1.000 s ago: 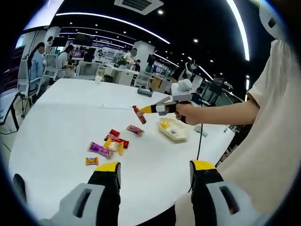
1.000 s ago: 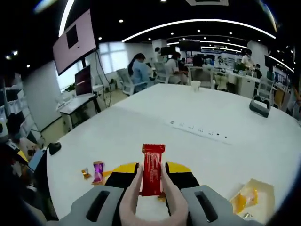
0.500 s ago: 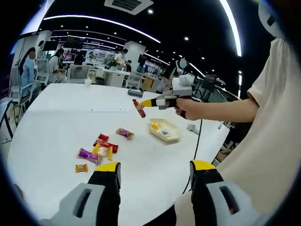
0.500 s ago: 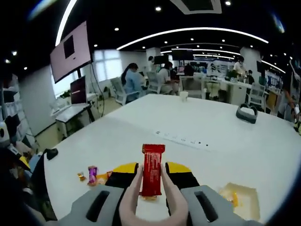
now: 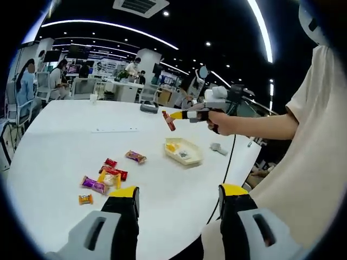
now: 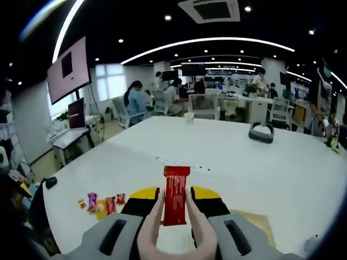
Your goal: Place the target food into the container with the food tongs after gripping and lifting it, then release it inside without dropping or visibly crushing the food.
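Tongs (image 6: 174, 230) in the right gripper (image 6: 173, 201) pinch the red snack bar (image 6: 175, 195) — lifted, hanging above the container (image 5: 183, 151). Lowering and release remain. Left gripper (image 5: 177, 194) gapes idle.

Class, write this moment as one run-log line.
phase: carry | right gripper: pink tongs holding red snack packet above pale rectangular container | left gripper: open, idle

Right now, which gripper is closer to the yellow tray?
Right. The right gripper holds the red snack in the air just above the yellow tray; the left gripper hangs back near the table's edge.
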A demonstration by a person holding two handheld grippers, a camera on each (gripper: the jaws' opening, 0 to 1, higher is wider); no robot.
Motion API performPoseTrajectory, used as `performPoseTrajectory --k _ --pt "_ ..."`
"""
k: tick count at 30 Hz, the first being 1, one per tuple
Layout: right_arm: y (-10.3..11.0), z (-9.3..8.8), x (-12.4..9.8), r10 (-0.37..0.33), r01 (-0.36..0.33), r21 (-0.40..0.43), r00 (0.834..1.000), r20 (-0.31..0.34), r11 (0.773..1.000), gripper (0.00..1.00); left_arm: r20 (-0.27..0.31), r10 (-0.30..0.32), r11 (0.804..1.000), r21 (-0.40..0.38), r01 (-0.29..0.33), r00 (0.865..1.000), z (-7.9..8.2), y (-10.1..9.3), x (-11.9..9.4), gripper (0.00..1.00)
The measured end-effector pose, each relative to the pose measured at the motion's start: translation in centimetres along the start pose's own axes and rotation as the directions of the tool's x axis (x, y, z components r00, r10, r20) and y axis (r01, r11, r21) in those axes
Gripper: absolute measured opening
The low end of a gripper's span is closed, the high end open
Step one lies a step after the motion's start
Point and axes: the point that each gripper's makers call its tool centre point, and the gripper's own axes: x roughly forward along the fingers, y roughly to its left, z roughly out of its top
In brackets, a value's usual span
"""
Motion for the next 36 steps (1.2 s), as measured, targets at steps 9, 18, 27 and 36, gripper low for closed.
performPoseTrajectory --k 9,18,27,36 --pt "-3.6 0.3 -2.5 -0.082 0.08 0.043 0.996 0.031 0.996 0.21 -0.001 -0.019 1.0 0.012 0.019 1.0 0.1 -0.9 0.6 0.59" --pt "-6.0 0.4 -4.4 -0.146 0.143 0.056 0.989 0.041 0.988 0.21 0.001 -0.038 0.999 0.031 0.038 0.999 0.3 -1.3 0.7 0.59" --pt "-6.2 -0.1 -5.0 -0.154 0.151 0.07 0.987 0.038 0.986 0.21 -0.006 -0.044 0.998 0.033 0.044 0.999 0.0 -1.5 0.5 0.59" --pt "-4.0 -0.8 -3.7 -0.114 0.113 0.062 0.993 0.019 0.992 0.22 -0.004 -0.036 0.999 0.022 0.036 0.999 -0.5 -1.5 -0.1 0.59"
